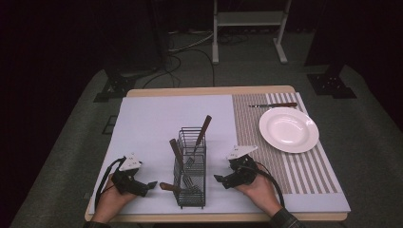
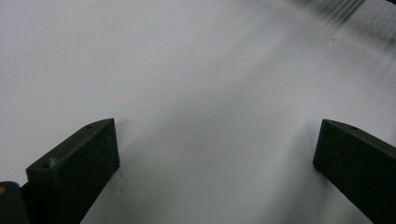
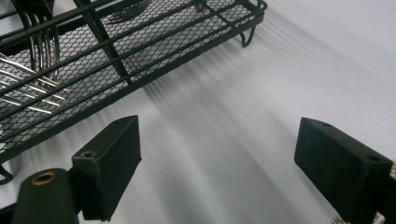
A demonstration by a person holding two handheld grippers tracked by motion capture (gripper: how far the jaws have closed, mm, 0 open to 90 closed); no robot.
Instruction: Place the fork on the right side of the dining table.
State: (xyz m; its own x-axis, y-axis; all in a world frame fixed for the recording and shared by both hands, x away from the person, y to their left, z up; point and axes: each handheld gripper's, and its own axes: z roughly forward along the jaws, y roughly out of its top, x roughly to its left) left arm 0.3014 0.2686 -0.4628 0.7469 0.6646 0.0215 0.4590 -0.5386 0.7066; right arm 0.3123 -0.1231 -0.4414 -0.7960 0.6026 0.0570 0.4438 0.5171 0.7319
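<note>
A black wire cutlery caddy [image 1: 191,168] stands on the white mat [image 1: 152,123], and I take it as the landmark. Inside it are several pieces of cutlery with brown handles; the forks [image 1: 190,164] lean against its walls, and one brown handle [image 1: 167,186] sticks out of its left side, low and near the front.

The left gripper [image 1: 151,185] rests just to the left of the caddy, close to that handle, with its jaws spread wide over bare mat in the left gripper view. The right gripper [image 1: 219,179] lies just to the right of the caddy, also wide open and holding nothing; in the right gripper view the caddy's mesh wall [image 3: 116,60] is near its jaws.

Far right of the caddy, a white plate [image 1: 288,129] sits on the striped placemat [image 1: 266,152], with a knife [image 1: 273,105] beyond it.

I judge that the work is at its start: taking cutlery out to lay beside the plate. The next move calls for lifting one gripper above the caddy and closing on a handle.
</note>
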